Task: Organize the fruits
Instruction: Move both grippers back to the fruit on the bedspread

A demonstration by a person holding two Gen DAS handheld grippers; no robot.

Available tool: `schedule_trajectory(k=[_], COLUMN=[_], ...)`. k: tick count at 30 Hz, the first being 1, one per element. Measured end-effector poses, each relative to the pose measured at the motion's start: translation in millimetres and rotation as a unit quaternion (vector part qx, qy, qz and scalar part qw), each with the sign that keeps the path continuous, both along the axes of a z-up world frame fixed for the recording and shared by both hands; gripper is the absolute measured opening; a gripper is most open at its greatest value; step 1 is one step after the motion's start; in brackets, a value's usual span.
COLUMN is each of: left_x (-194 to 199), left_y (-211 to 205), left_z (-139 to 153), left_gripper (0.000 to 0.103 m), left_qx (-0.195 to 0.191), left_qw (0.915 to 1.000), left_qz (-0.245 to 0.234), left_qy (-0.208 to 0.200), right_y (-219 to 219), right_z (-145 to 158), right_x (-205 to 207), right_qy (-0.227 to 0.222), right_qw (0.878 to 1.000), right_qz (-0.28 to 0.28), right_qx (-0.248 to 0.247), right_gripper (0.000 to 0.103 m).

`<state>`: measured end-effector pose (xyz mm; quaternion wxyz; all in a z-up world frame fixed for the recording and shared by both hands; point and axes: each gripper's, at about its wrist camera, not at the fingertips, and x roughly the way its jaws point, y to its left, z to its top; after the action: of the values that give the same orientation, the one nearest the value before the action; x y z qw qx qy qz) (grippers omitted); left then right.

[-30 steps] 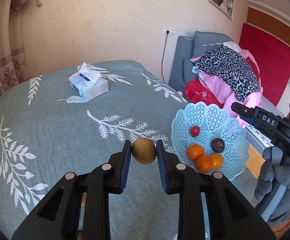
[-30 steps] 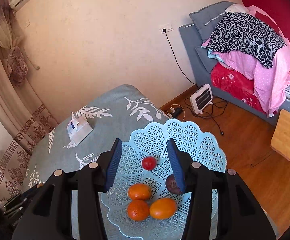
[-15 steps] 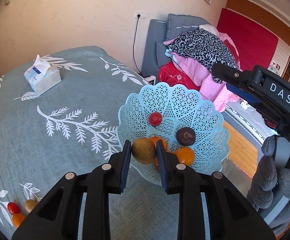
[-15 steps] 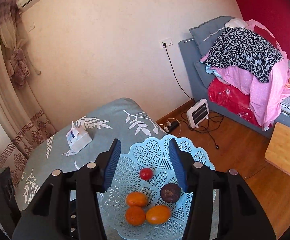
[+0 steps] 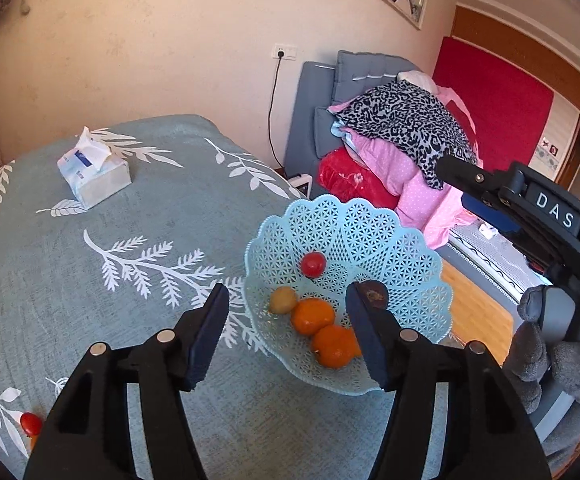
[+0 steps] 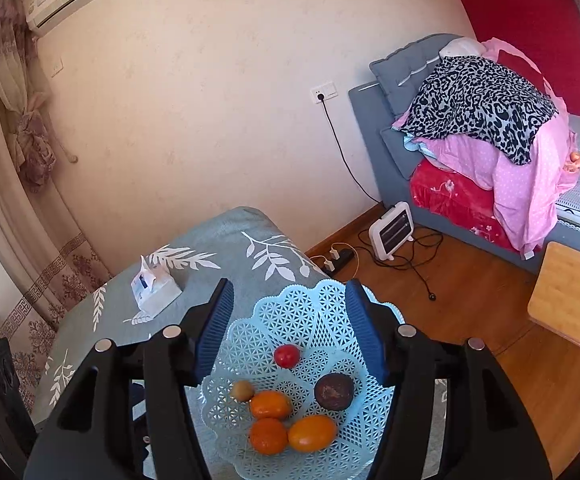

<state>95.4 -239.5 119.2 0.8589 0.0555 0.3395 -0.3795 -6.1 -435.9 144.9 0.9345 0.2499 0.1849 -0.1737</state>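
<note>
Left gripper (image 5: 285, 304) opening above basket (image 5: 374, 216) — nothing between jaws; brown fruit (image 5: 283, 300) resting inside. Right gripper (image 6: 287, 304) likewise opening, empty.

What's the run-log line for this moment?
step: fruit release | left tongs: opening, empty | right tongs: opening, empty, over basket | brown fruit: in basket | small red fruit: on table
</note>
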Motion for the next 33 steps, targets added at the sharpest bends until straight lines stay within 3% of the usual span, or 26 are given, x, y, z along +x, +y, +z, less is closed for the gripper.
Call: schedule_trajectory(k=[3, 8, 20, 27, 33], left_x=[-4.1, -9.9, -13.0, -16.3, -18.7], left_y=[13.6, 39.0, 147.3, 202.1, 230.1], left_z=[11.5, 31.0, 59.5, 49.5, 24.8], left_gripper=[0.082, 0.089, 0.09, 0.09, 0.09], left_qx=[-0.001, 0.011, -0.004, 0.008, 0.025], left_qw=[0.9993, 0.995, 0.9788, 0.9663, 0.9606], left_qz=[0.026, 0.07, 0.184, 0.246, 0.273], left_qy=[-0.026, -0.071, -0.088, -0.075, -0.046], right_y=[5.8, 17.4, 54.8, 79.6, 107.6], right_z=[3.4, 8.2, 13.3, 10.4, -2.0], right_x=[-1.7, -3.0, -4.0, 0.4, 12.6], right_qy=[-0.005, -0.011, -0.016, -0.009, 0.013], right_qw=[1.0, 1.0, 0.997, 0.994, 0.988], right_qz=[0.007, 0.022, 0.072, 0.105, 0.15], right_qx=[-0.005, -0.011, -0.026, -0.032, -0.029], right_gripper=[0.06, 0.06, 0.06, 0.06, 0.06])
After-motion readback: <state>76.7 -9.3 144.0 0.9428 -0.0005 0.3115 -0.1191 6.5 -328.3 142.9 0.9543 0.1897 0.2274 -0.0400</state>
